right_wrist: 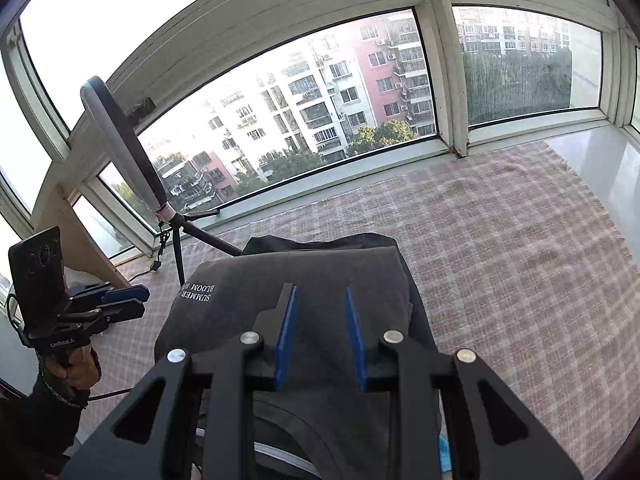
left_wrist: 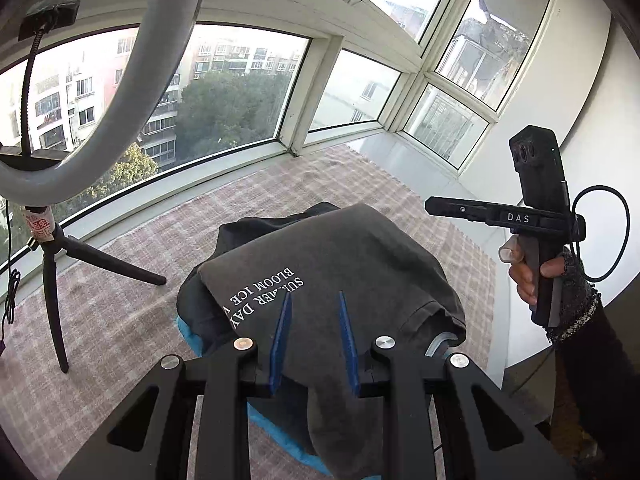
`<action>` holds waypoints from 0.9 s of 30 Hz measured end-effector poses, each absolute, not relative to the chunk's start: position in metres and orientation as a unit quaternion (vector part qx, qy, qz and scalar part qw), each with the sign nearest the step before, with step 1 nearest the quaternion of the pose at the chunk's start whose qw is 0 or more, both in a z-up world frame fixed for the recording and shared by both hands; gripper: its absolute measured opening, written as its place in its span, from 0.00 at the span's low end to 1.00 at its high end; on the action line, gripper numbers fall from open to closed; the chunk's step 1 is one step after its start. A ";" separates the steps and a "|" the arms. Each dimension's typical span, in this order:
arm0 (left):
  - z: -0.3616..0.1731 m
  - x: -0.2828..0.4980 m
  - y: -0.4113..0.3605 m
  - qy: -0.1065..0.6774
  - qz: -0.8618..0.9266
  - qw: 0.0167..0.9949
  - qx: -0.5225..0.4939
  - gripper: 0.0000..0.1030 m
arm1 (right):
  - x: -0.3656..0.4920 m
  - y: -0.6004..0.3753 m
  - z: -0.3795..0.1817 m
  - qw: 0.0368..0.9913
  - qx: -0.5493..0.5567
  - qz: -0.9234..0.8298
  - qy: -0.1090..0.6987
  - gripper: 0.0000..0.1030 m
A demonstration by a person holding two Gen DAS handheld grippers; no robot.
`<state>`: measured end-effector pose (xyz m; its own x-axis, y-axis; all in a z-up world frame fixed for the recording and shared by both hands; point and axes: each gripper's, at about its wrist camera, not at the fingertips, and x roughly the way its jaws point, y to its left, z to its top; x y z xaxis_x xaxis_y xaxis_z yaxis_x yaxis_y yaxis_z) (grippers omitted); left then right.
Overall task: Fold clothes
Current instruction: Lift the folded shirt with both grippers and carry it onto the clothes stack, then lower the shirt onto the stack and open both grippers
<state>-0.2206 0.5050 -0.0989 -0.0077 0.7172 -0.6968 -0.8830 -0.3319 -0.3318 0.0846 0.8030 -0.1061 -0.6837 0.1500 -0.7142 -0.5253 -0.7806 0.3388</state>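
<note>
Pink-and-white checked cloth (right_wrist: 500, 264) covers the window-side ledge, and on it, nearest both cameras, lies the folded dark grey T-shirt with white lettering (left_wrist: 320, 272), stacked on a darker garment (right_wrist: 320, 240) with a light blue fabric (left_wrist: 188, 330) edge peeking out beneath.

The left gripper (left_wrist: 314, 312) hangs over the shirt's near left part, its blue pads slightly apart with nothing pinched between them. The right gripper (right_wrist: 320, 306) hovers over the near right part, likewise a little open and empty.

The fold looks finished, so the step in hand is probably letting go and tidying. Judged from here, it goes best if both tools lift straight off without snagging the top layer, then press any raised edge flat so the stack stays square.

Count: two grippers, one lettered shirt, at least two more fabrics below. Farther left stands one black tripod (left_wrist: 56, 264) carrying one white ring light (left_wrist: 120, 92); beyond, the bay windows (right_wrist: 304, 120).
</note>
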 end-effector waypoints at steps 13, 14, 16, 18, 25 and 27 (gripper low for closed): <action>-0.093 -0.210 0.483 0.119 0.676 0.595 -0.418 0.19 | 0.085 0.797 -0.138 0.201 -0.350 0.870 0.284 0.24; -0.102 -0.202 0.483 0.134 0.670 0.595 -0.424 0.19 | 0.090 0.789 -0.136 0.198 -0.350 0.871 0.282 0.24; -0.126 -0.186 0.480 0.167 0.657 0.586 -0.443 0.19 | 0.096 0.776 -0.144 0.190 -0.369 0.865 0.283 0.24; -0.155 -0.172 0.473 0.195 0.646 0.569 -0.469 0.19 | 0.099 0.763 -0.158 0.186 -0.401 0.852 0.280 0.24; -0.123 -0.167 0.451 0.162 0.652 0.579 -0.461 0.19 | 0.137 0.736 -0.133 0.206 -0.373 0.864 0.268 0.24; -0.120 -0.163 0.460 0.164 0.650 0.588 -0.453 0.20 | 0.140 0.740 -0.140 0.201 -0.371 0.859 0.291 0.24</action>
<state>-0.1629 0.4605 -0.1196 0.1014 0.6160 -0.7812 -0.9126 -0.2551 -0.3196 0.1404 0.7401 -0.1401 -0.6437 0.1285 -0.7544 -0.5606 -0.7503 0.3504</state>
